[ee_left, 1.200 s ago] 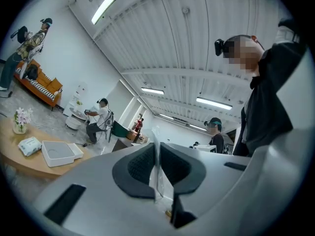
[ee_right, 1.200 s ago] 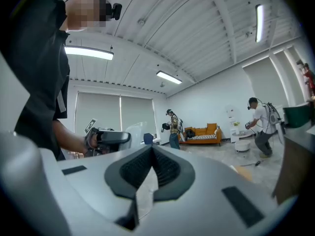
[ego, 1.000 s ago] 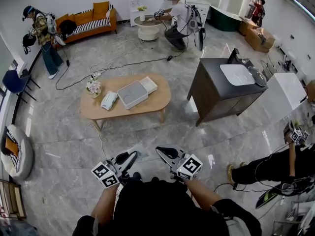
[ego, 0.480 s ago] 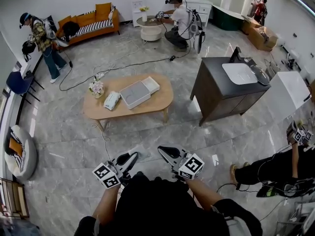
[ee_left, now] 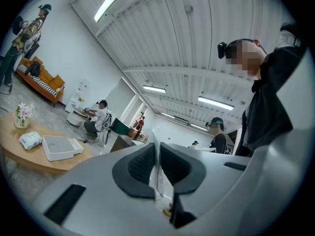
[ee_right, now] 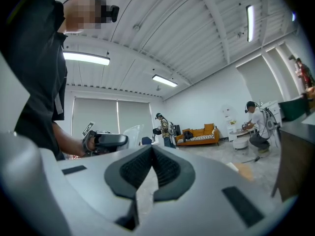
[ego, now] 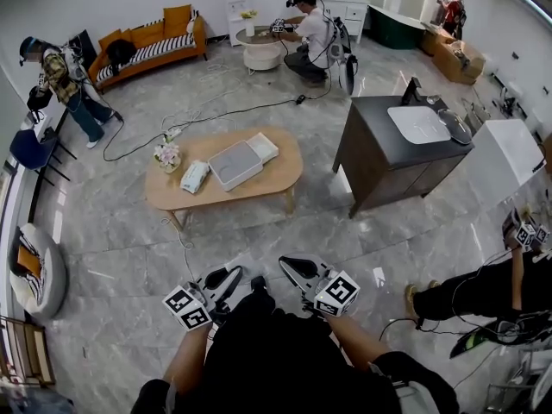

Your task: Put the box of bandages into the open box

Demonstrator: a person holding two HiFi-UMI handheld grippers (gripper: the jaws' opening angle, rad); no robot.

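The box of bandages (ego: 193, 176), a white and blue pack, lies on the oval wooden coffee table (ego: 280, 179), left of the open box (ego: 231, 165), a grey tray with its white lid beside it. Both also show far off in the left gripper view, the pack (ee_left: 30, 139) and the open box (ee_left: 59, 147). My left gripper (ego: 231, 272) and right gripper (ego: 286, 264) are held close to my body, well short of the table. The left gripper (ee_left: 156, 151) and right gripper (ee_right: 151, 151) have their jaws together with nothing held.
A small flower pot (ego: 166, 155) stands at the table's left end. A dark vanity cabinet (ego: 379, 162) with a sink is to the right. Cables (ego: 177, 235) run over the marble floor. A person (ego: 483, 296) crouches at the right; others work at the back.
My foot has come forward between the grippers. The person at the back left has stepped further left. Both grippers stay shut and near my body.
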